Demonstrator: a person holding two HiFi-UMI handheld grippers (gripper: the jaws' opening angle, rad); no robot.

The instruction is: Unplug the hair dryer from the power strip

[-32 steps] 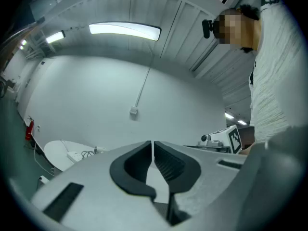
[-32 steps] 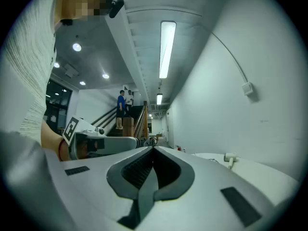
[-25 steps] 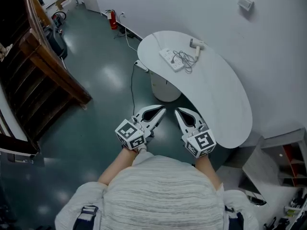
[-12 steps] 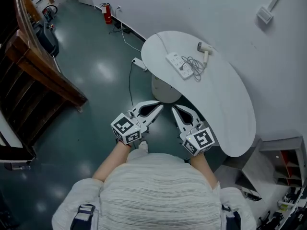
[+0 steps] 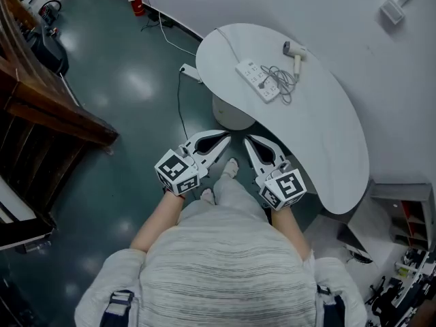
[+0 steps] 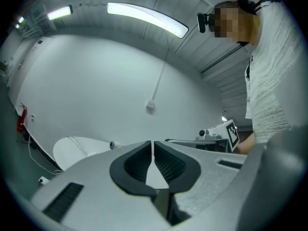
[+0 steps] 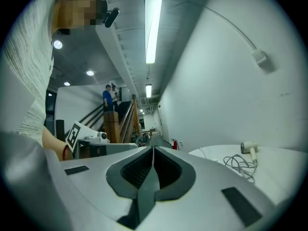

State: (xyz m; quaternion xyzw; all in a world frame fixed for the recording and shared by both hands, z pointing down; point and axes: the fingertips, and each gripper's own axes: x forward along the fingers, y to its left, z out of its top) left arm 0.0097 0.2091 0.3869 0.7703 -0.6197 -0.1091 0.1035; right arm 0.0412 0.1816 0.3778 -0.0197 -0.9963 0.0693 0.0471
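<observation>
In the head view, the white hair dryer (image 5: 293, 50) lies at the far side of the white rounded table (image 5: 334, 148). Its grey cord (image 5: 283, 84) is bunched just beside the white power strip (image 5: 257, 80). The plug itself is too small to make out, but the cord leads to the strip, so I judge it not yet pulled. The left gripper (image 5: 227, 140) and right gripper (image 5: 249, 142) are held side by side over the dark floor, on the near side of the table and well apart from the strip.

In the left gripper view, the left gripper (image 6: 153, 143) has its jaws pressed together with nothing between them. The table (image 6: 72, 150) and the dryer (image 6: 114, 145) sit far off to the left.

In the right gripper view, the right gripper (image 7: 153, 150) is likewise clenched and empty. The dryer (image 7: 249, 148) and cord (image 7: 236, 163) lie far right on the table (image 7: 274, 165).

Nothing of the task looks done: reaching the strip, gripping the plug and pulling it out all remain.
</observation>
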